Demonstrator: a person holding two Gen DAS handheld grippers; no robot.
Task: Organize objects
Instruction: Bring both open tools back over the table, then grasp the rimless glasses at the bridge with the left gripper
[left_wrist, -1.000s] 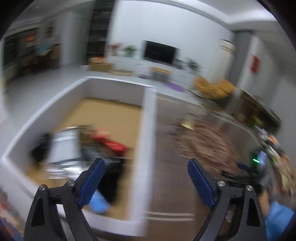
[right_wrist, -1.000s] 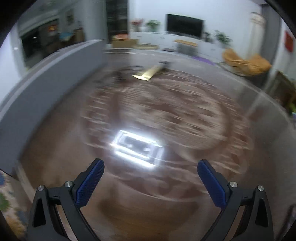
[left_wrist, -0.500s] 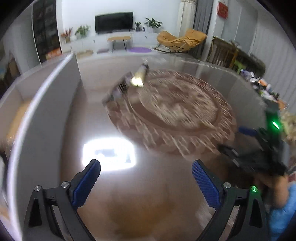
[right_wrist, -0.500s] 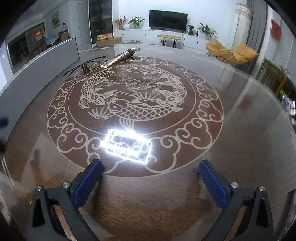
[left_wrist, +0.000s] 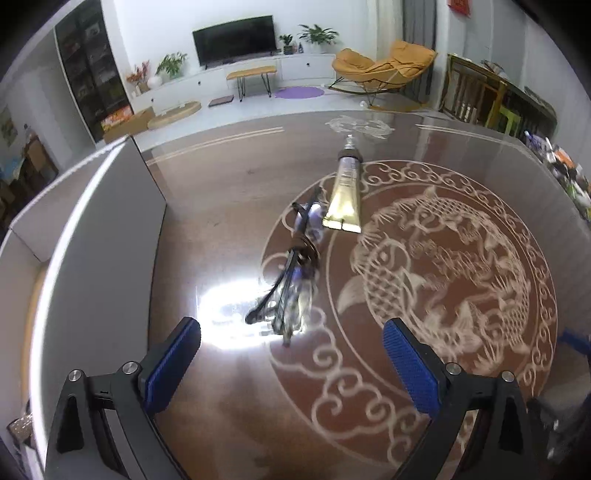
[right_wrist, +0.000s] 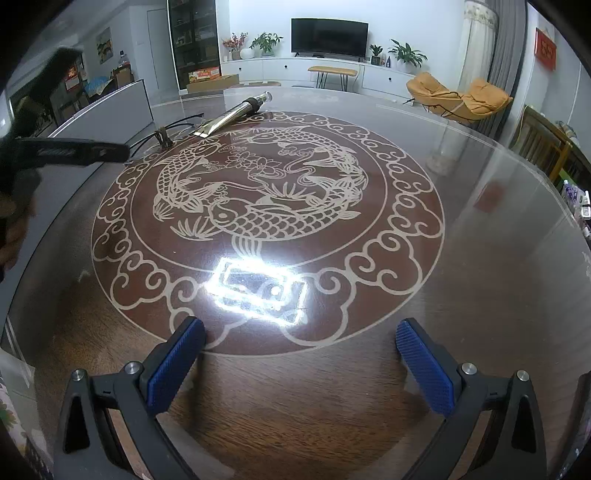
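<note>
Left wrist view: the left gripper (left_wrist: 291, 345) hangs over the glossy worktop (left_wrist: 229, 206), jaws spread wide and holding nothing. Just beyond them lie folded glasses (left_wrist: 295, 273), with a gold tube (left_wrist: 345, 192) touching or nearly touching their far end. A white box (left_wrist: 107, 229) stands at left.

Right wrist view: the right gripper (right_wrist: 300, 354) has its jaws wide and bare above the worktop (right_wrist: 480, 258). The tube (right_wrist: 231, 115) and glasses (right_wrist: 162, 134) lie far left, beside the box (right_wrist: 110, 107).
</note>
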